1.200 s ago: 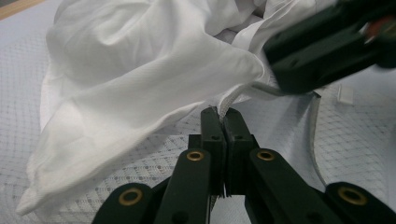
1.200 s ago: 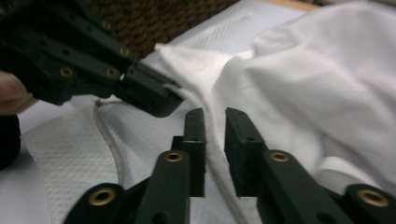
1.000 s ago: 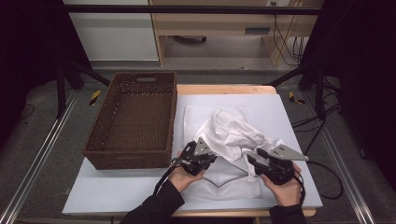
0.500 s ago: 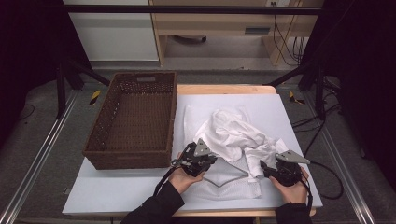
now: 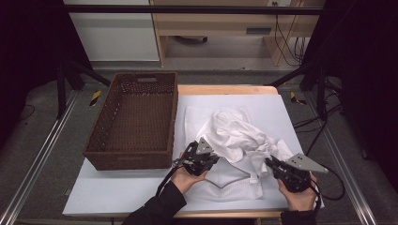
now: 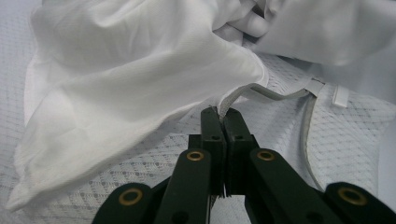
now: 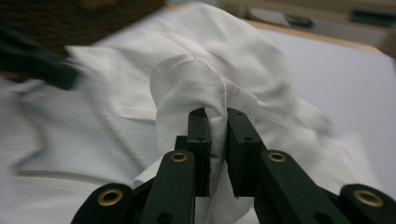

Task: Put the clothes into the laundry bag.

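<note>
A crumpled white garment (image 5: pixel 234 133) lies on a white mesh bag (image 5: pixel 230 185) with a grey trimmed edge (image 6: pixel 280 95), on the white-covered table. My left gripper (image 5: pixel 216 158) sits at the garment's near left side. In the left gripper view, the left gripper (image 6: pixel 223 112) is shut on a thin strip of the bag's grey edge, with the garment (image 6: pixel 130 79) draped over it. My right gripper (image 5: pixel 269 161) is at the garment's near right. Its jaws have just been closing, and in the right gripper view the right gripper (image 7: pixel 217 113) pinches a fold of the garment (image 7: pixel 196 84).
A brown wicker basket (image 5: pixel 133 154) stands left of the garment with nothing in it. Bare white table cover (image 5: pixel 117 192) lies in front of the basket. Cables trail from both grippers toward the near edge. Black frame legs stand beyond the table.
The right gripper has shifted slightly toward the near right and its jaws have closed on a fold of the garment. The left hand has kept still.
</note>
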A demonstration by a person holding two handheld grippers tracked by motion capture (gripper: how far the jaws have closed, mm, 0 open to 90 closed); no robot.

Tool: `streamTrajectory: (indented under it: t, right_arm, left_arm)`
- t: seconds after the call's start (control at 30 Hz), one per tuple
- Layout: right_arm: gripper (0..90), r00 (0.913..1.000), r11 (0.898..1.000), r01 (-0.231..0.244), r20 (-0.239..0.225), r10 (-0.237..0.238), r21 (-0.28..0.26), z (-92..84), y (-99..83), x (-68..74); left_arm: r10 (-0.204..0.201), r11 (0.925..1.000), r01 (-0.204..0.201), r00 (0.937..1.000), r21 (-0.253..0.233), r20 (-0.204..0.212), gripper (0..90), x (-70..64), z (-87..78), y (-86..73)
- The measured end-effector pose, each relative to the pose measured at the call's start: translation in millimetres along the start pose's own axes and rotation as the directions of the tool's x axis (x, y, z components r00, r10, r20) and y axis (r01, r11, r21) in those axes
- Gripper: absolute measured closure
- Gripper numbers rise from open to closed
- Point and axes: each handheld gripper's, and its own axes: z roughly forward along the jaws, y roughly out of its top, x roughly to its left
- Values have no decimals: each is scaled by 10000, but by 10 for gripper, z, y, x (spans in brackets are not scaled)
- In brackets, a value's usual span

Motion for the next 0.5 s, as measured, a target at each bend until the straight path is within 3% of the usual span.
streamTrajectory:
  t: [0.1,0.17,0.3,0.4,0.5]
  right_arm:
    - [810,9942,9986,437,-972,-464,-296,-8,51,210]
    - [810,9850,9974,642,-1586,-686,-325,52,63,349]
    - [809,9671,9967,778,-2444,-703,211,309,29,587]
    - [804,9659,9915,925,-2501,-669,919,538,-40,712]
    - [795,9751,9821,1035,-2109,-691,1571,765,-93,779]
  left_arm:
    - [-271,9996,271,9996,7,-10,889,3,18,29]
    - [-365,9993,365,9993,-38,16,889,7,12,60]
    - [-457,9987,457,9990,-206,7,889,-4,-17,126]
    - [-534,9978,535,9986,-383,56,889,-23,-39,149]
    - [-490,9970,496,9987,-586,120,889,-59,-58,149]
